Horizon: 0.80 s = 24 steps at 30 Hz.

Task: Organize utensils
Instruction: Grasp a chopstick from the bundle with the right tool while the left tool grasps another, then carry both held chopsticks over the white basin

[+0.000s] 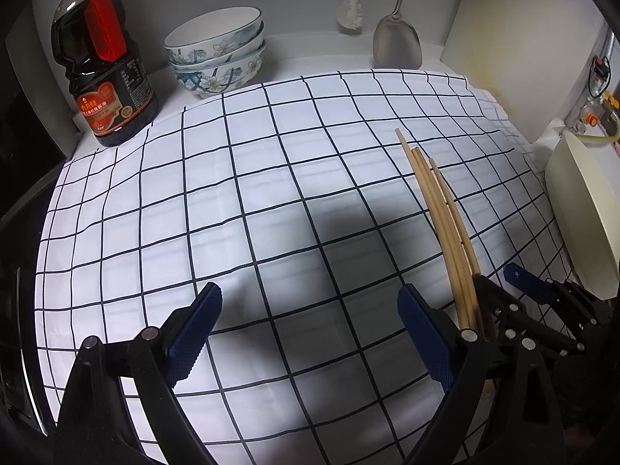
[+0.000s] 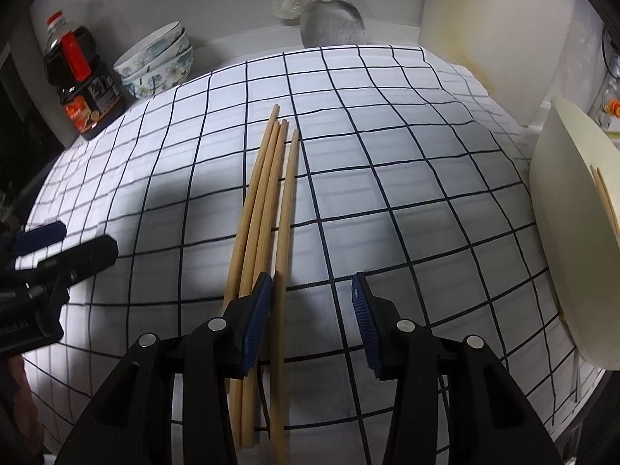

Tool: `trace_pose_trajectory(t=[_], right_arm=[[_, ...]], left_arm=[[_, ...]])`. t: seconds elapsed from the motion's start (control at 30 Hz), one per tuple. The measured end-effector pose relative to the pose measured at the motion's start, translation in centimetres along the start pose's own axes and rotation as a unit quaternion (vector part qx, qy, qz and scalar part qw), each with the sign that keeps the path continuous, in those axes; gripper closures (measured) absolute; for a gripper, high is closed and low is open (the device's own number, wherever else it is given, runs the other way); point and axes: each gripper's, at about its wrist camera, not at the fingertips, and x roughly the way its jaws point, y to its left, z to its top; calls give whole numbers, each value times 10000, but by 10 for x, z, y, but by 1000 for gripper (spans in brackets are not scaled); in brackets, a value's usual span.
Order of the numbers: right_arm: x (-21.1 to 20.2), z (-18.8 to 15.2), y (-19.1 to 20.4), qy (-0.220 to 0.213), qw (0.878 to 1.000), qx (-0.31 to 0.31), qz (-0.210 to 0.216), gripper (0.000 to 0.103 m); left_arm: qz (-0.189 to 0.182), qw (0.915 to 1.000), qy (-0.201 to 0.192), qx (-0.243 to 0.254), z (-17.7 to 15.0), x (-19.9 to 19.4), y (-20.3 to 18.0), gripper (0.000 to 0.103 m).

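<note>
Left and right wrist views of a worktop covered by a white cloth with a dark grid pattern (image 1: 271,178).

Four long, pale wooden chopsticks (image 2: 267,201) lie side by side on the cloth, tips pointing toward the back wall. In the right wrist view the right gripper (image 2: 310,325) hangs low over their near ends. Its jaws stand apart with a clear gap between the blue ribbed pads. The left pad (image 2: 254,325) sits over the bundle, with three sticks passing under or to its left. The fourth stick runs just inside the gap against that pad. Whether the pad presses on any stick cannot be told; nothing is clamped between the two pads.

In the left wrist view the left gripper (image 1: 310,333) hovers over bare cloth to the left of the chopsticks, jaws wide apart and holding nothing.

A cream-coloured oval plastic container (image 2: 565,240) stands at the right edge of the cloth; thin wooden sticks show inside its rim.

Along the back stand a dark soy-sauce bottle with a red handle and cap (image 1: 102,66) and three stacked floral ceramic bowls (image 1: 217,50). A white brush (image 1: 350,7) and a steel spatula (image 1: 397,38) are against the wall.
</note>
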Motion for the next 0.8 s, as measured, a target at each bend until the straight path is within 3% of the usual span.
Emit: trace_pose_trajectory(t=[0.1,0.27,0.8], right_arm=[[1,-1,3,-18,9998,-204,-79,65],[1,1,-1,-89,9994,-326,-106,96],[-7,-10,-49,-53,9994,195,-264,97]], left_arm=[[-26,10000,2,33,2,2,-4,13],[-65,9998,-75,187,6,6,-19,13],[-230,9980,197,557,6,39,-64,11]])
